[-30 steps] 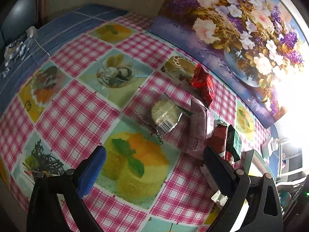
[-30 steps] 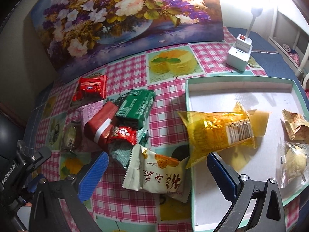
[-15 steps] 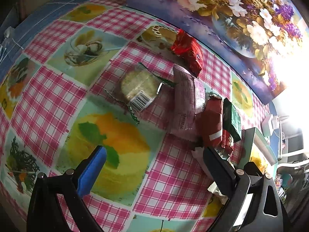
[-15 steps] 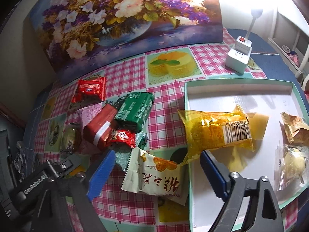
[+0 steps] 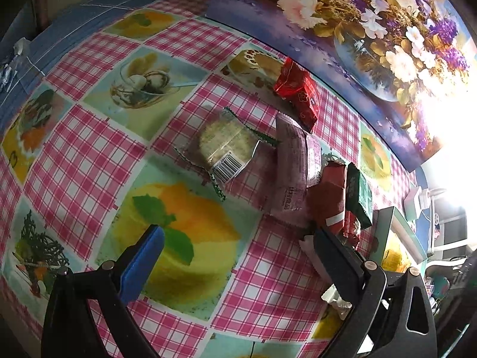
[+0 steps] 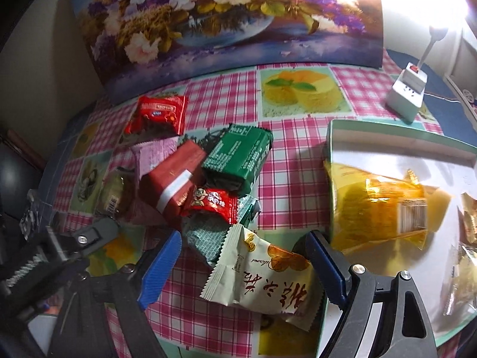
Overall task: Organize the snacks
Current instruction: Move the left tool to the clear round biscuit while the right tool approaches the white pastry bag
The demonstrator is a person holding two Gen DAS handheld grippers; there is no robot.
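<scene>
Our left gripper point(image 5: 235, 241) hangs over the desk point(image 5: 89, 155) with its fingers point(image 5: 143, 261) spread wide and nothing between them; below the gap lies only the printed cake square of the checked cloth. Just ahead of the fingers sits a clear-wrapped round cracker pack point(image 5: 226, 149), barcode toward us, and beyond the right finger a pink wrapper point(image 5: 293, 167) lies lengthwise, touching a dark red bar point(image 5: 328, 200) and a green packet point(image 5: 359, 197). Farther out, a bright red packet point(image 5: 298, 95) rests near the foot of a flower painting point(image 5: 372, 29).

Our right gripper point(image 6: 243, 243) is likewise open and empty-handed, its fingers point(image 6: 161, 268) straddling a cream packet with orange print point(image 6: 262, 277) that lies on the desk directly between them. Only this view shows that packet whole, and a small red cartoon-faced snack point(image 6: 213, 204) atop a pale teal wrapper point(image 6: 205, 238) just past the left finger. Here the dark red bar point(image 6: 173, 180) leans on the green packet point(image 6: 238, 158), with the pink wrapper point(image 6: 152, 156) and cracker pack point(image 6: 114, 192) half hidden behind them. Beyond the right finger stands a shallow teal-rimmed tray point(image 6: 399, 135); a yellow packet point(image 6: 378, 205) lies over its near-left wall, partly inside. More wrapped snacks lie at the tray's right edge, too blurred to name. The left view catches only a sliver of this tray.

Far beyond the tray sit a white socket cube point(image 6: 407, 95) and a glaring lamp; the desk's outer border is blue.
</scene>
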